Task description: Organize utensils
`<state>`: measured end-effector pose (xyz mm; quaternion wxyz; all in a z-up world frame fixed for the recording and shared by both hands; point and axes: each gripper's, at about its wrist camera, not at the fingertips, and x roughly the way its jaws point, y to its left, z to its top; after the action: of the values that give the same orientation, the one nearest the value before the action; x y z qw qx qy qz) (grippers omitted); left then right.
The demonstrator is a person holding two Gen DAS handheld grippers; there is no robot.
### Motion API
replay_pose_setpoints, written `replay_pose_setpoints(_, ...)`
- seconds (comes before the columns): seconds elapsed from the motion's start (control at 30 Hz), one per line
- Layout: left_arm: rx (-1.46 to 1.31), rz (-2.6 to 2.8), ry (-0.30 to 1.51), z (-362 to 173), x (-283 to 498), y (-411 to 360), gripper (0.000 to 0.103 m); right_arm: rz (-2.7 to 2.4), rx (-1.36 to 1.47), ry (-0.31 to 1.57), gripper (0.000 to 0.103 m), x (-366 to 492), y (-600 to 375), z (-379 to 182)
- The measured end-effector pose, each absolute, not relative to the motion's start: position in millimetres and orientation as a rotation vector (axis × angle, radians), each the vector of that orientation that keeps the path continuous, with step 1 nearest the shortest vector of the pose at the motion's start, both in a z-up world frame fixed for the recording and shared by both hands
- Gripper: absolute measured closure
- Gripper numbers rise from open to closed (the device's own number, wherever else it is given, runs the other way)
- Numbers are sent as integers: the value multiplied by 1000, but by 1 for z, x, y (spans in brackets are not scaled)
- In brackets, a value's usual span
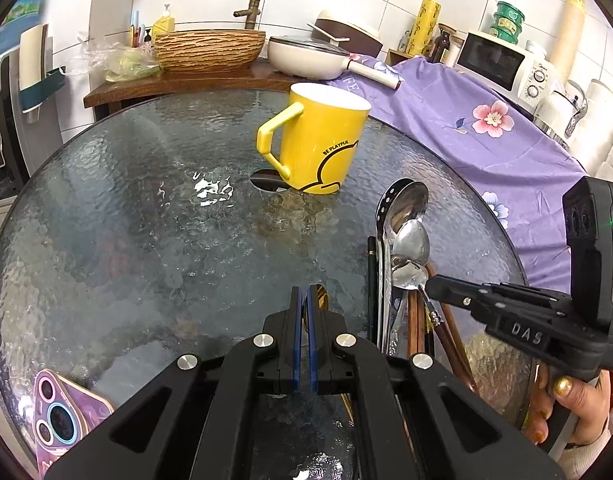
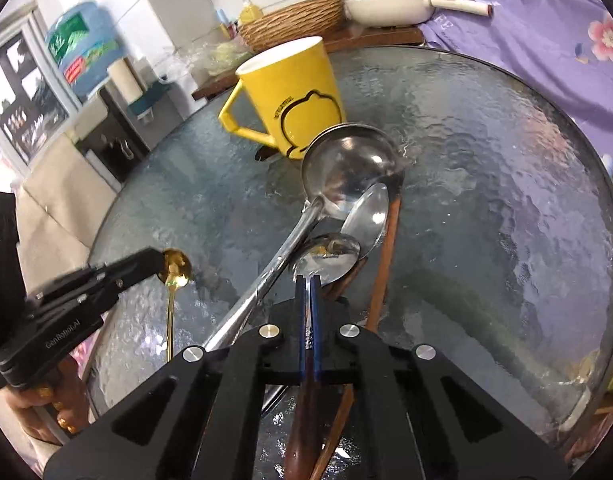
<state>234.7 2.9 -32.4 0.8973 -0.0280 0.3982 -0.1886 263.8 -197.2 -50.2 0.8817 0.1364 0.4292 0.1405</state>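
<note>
Nearest, at the left edge of the glass table [image 1: 146, 220]: a pink phone [image 1: 66, 412], clear of everything.

Just beyond it, left gripper [image 1: 306, 292] clenched on a gold spoon [image 2: 174, 266], pinched near the neck, slim handle trailing back toward the near rim.

To the right, right gripper [image 2: 309, 280] clamped on the neck of a brown-handled spoon [image 2: 326, 258]. Long axis near to far, in line with the fingers: bowl pointing away, dark handle running back under the gripper body.

Around that spoon, the rest of the heap: a second steel spoon [image 2: 368, 216] overlapping its bowl on the far side, a ladle [image 2: 346, 168] beyond, brown chopsticks [image 2: 386, 248] along the right.

Farther still, upright near the table's middle, the yellow mug [image 2: 294, 96], handle to the left and mouth open. Probably the holder for all of this. Ahead and slightly left of the right gripper; ahead and slightly right of the left one. Hard to say which hand is nearer.

Only from the right wrist: the gold bowl at the left fingertips and the brown handle between the fingers. Only from the left wrist: a perforated skimmer [image 1: 386, 204] beside the ladle, and the phone.
</note>
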Motion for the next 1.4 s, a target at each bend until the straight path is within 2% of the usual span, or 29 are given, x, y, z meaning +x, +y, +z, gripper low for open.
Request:
replay_pose_setpoints(0.27, -75, -388, 820, -30, 234, 8, 101, 243, 159, 945, 99, 265, -185, -52)
replay_pose_setpoints(0.33, -74, -386, 818, -30, 234, 8, 101, 235, 130, 944, 96, 265, -180, -52)
replay_pose_setpoints(0.37, -72, -383, 816, -29, 233, 8, 101, 228, 114, 945, 83, 265, -178, -51)
replay_pose_setpoints(0.4, -70, -382, 815, -29, 233, 8, 101, 227, 113, 950, 64, 267, -177, -51)
replay_pose_setpoints(0.43, -71, -381, 815, -29, 233, 9, 101, 227, 118, 953, 54, 267, -177, -51)
replay_pose_setpoints(0.47, -71, -380, 816, -29, 233, 10, 101, 225, 115, 942, 49, 267, -176, -49)
replay_pose_setpoints(0.53, -71, -378, 816, -29, 233, 12, 101, 210, 84, 937, 49, 267, -173, -49)
replay_pose_setpoints(0.6, -70, -376, 819, -30, 234, 12, 101, 214, 71, 968, 58, 271, -170, -53)
replay_pose_setpoints(0.73, -70, -379, 821, -29, 235, 12, 101, 206, -6, 978, 68, 273, -160, -58)
replay_pose_setpoints(0.8, -68, -378, 821, -29, 235, 13, 101, 185, -43, 966, 88, 271, -158, -57)
replay_pose_setpoints(0.87, -67, -379, 819, -28, 235, 12, 101, 210, -19, 976, 95, 272, -159, -56)
replay_pose_setpoints(1.1, -67, -387, 801, -21, 234, 12, 101, 290, 114, 930, 101, 267, -173, -48)
replay_pose_setpoints(1.3, -72, -391, 771, -12, 234, 13, 101, 322, 151, 808, 101, 255, -178, -25)
replay_pose_setpoints(1.4, -83, -389, 762, -10, 234, 16, 101, 314, 184, 809, 101, 257, -184, -26)
